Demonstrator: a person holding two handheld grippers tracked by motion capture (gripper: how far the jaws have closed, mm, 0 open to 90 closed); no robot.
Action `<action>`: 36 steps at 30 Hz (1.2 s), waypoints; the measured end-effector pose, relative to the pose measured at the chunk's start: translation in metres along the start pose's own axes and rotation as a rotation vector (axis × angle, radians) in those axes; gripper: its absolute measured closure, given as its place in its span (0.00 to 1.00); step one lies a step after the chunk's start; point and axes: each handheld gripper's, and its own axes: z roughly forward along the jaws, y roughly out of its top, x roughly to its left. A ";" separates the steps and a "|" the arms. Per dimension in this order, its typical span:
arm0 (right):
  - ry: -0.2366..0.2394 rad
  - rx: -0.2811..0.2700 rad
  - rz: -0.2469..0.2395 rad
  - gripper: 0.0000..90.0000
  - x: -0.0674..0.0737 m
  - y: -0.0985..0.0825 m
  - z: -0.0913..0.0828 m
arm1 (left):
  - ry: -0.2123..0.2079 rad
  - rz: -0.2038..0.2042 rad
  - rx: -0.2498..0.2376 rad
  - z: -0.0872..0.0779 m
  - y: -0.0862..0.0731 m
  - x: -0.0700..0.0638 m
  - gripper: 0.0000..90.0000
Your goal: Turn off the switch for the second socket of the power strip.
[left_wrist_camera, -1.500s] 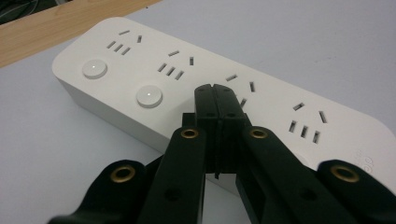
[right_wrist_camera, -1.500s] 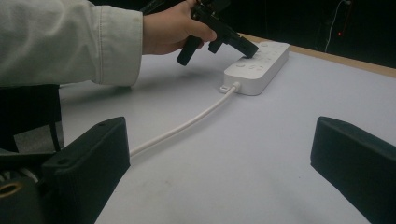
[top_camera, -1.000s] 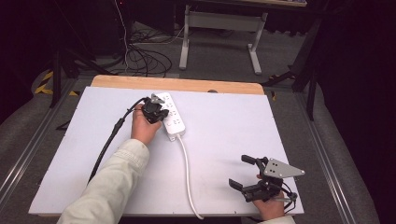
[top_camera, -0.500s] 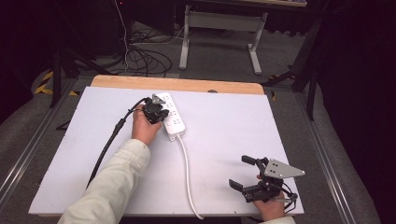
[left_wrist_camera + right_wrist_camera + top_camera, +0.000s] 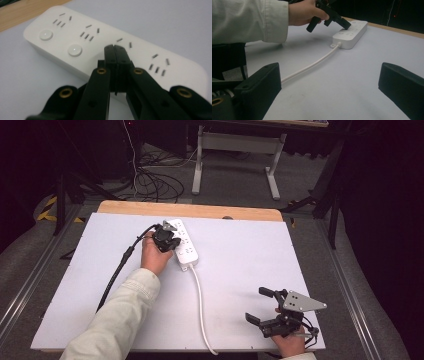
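In the upper left of the high view the long white plastic power strip [image 5: 183,245] runs away toward the table's far edge, and the left gripper [image 5: 171,243], jaws pressed together and holding nothing, bears down on its top face, while the right gripper [image 5: 261,305] waits wide open at lower right.

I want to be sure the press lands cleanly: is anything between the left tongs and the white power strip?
Nothing visible. The left tongs are shut, and their tips sit right at the top face of the power strip, beside its round buttons. Whether they touch it cannot be told. The strip's cord trails away toward the near table edge.
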 end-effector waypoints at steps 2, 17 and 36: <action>-0.001 0.000 0.000 0.06 0.000 0.000 0.000 | 0.003 0.002 0.007 -0.001 0.000 -0.001 1.00; -0.002 0.008 0.000 0.06 0.000 0.000 0.002 | -0.046 0.042 -0.063 -0.045 0.015 -0.013 0.95; -0.003 0.006 -0.004 0.06 0.002 0.000 0.002 | -0.077 0.058 -0.115 -0.075 0.020 -0.026 0.74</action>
